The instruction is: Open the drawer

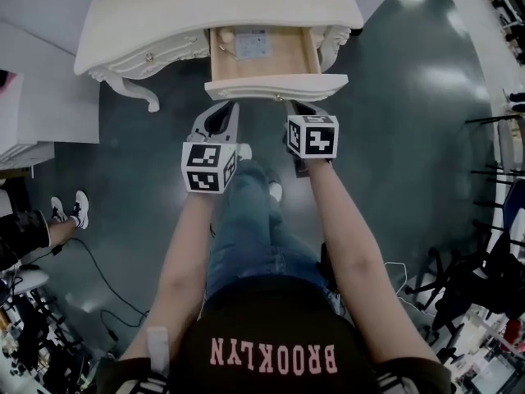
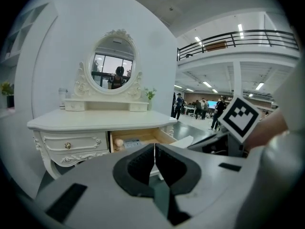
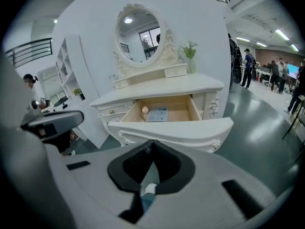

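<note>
The cream dressing table (image 1: 164, 23) has its middle drawer (image 1: 305, 52) pulled out, showing a wooden inside with a pale card (image 1: 253, 43) and a small round thing (image 1: 225, 35). Its curved front (image 1: 275, 87) faces me. My left gripper (image 1: 228, 109) and right gripper (image 1: 295, 105) hover side by side just in front of that drawer front, apart from it. In the left gripper view the left gripper (image 2: 154, 149) has its pads pressed together with nothing between them. The right gripper (image 3: 152, 148) is likewise shut and empty, looking down on the open drawer (image 3: 164, 109).
An oval mirror (image 3: 139, 30) stands on the table top. A smaller closed drawer with a gold knob (image 2: 67, 145) sits left of the open one. Another person's shoes (image 1: 70, 210) and floor cables (image 1: 98, 269) lie to the left. Racks (image 1: 492, 269) stand at the right.
</note>
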